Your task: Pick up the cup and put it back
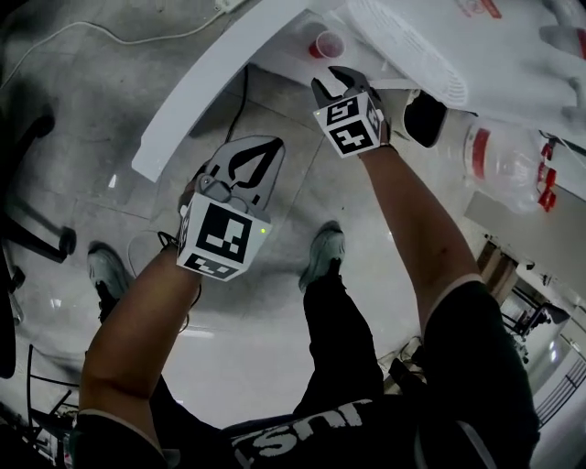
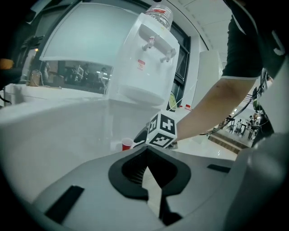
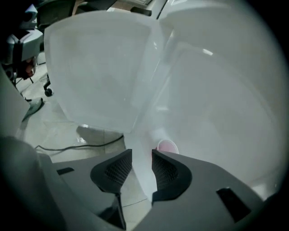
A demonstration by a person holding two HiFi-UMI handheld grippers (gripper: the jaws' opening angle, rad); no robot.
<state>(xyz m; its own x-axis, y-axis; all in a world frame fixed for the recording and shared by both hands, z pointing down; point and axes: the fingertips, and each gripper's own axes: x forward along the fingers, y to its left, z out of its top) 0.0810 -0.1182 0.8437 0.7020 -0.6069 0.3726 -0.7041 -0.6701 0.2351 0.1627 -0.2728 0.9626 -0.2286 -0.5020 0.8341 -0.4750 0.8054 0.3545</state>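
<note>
A glossy pale tiled floor (image 1: 275, 302) lies below, with a thin cable (image 1: 119, 37) running across it; a white table (image 1: 211, 82) juts in from the upper part of the head view, and on it stands a white water dispenser (image 2: 144, 58) with a clear bottle (image 2: 160, 13) upside down on top.

The red cup (image 1: 328, 44) stands upright on the tabletop near its edge, open mouth up; nothing holds it. The right gripper (image 1: 336, 81) hangs just short of it, pointing steeply down toward the table; its jaws stand apart with a narrow gap, and only the table edge and floor show between the ribbed pads (image 3: 119, 169). In the right gripper view the cup's rim peeks out just past the tip of the right-hand jaw, off to that side and not within the gap; the pads do not touch it.

The left gripper (image 1: 261, 156) is lower in the head view and well clear of the table, over the floor beside the person's shoes (image 1: 322, 256); its jaw tips meet, with nothing held between them. From the left gripper view the cup sits on the tabletop ahead, just to the left of the right gripper's marker cube (image 2: 162, 131), in front of the dispenser's base.
</note>
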